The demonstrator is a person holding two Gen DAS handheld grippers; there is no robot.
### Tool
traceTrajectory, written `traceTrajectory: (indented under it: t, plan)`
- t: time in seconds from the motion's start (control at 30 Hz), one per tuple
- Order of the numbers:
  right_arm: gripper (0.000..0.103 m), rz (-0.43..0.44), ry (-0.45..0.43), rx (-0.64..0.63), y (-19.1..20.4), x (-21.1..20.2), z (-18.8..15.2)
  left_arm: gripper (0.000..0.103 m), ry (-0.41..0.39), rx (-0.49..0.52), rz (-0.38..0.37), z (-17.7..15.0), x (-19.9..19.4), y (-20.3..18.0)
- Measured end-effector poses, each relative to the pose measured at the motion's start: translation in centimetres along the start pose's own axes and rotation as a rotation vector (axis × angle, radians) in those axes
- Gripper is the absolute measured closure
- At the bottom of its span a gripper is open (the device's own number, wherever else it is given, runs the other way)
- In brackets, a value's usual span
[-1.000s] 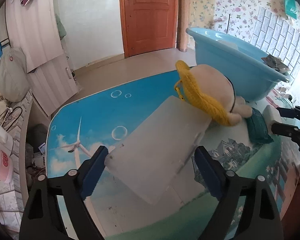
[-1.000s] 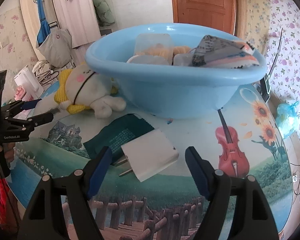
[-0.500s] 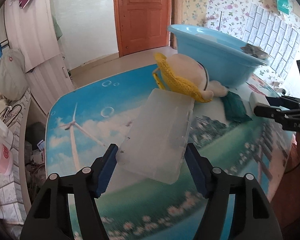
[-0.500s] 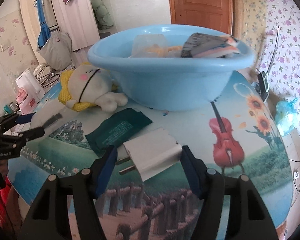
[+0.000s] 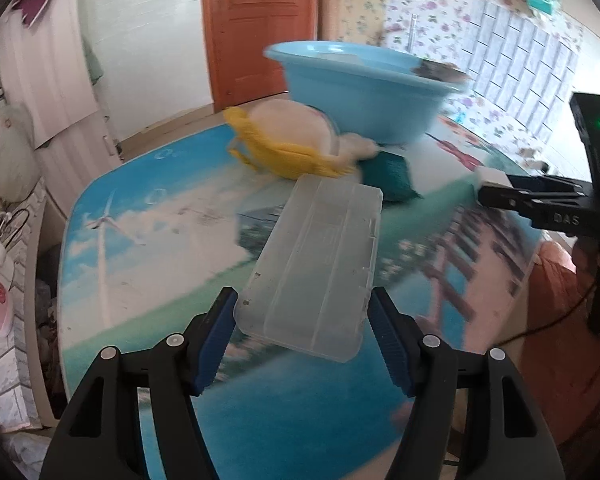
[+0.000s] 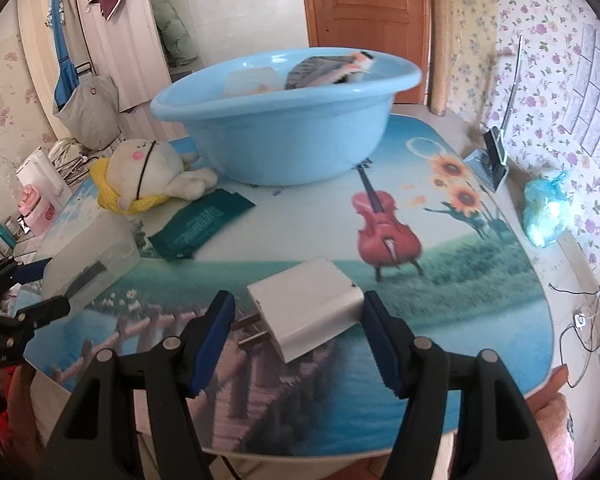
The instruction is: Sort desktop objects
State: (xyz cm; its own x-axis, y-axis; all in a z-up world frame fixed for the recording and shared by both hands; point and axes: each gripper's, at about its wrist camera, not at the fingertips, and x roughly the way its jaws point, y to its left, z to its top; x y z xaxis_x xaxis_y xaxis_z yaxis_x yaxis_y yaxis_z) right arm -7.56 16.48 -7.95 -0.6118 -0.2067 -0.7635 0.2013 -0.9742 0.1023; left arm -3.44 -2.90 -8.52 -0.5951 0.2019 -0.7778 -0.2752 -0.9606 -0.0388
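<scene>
The clear rectangular plastic case sits clamped across its short width in the left tool, lifted off the picture-printed bench; both blue pads press its long sides. The white wall charger with two metal prongs is held the same way in the right tool, pads closed on its flanks, prongs pointing left, also above the bench. Judging by what already lies inside it, both seem bound for the round light-blue plastic basin at the far side of the bench.

To do this well, each carry should rise enough to clear the basin's rim before the grip lets go. The case is long and gripped near one end, so it may tilt; keeping it level helps. The cream plush toy with a yellow knitted scarf and the dark green foil packet lie just before the basin and should be passed over, not brushed.
</scene>
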Motion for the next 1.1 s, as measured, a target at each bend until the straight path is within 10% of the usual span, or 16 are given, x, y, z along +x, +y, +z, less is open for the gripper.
traceTrajectory:
  t: [0.57,0.8,1.1]
  plan:
    - [0.038,0.001,0.007,0.007,-1.0,-0.7,-2.0,0.036,0.032,-0.015,0.011,-0.7,0.7,-2.8]
    - [0.031,0.045,0.002,-0.051,0.0,-0.9,-2.5,0.010,0.021,0.034,-0.044,-0.6,0.5,-4.2]
    - [0.030,0.068,-0.023,-0.067,0.0,-0.8,-2.8,0.001,0.035,0.045,0.013,0.3,1.8,-4.7]
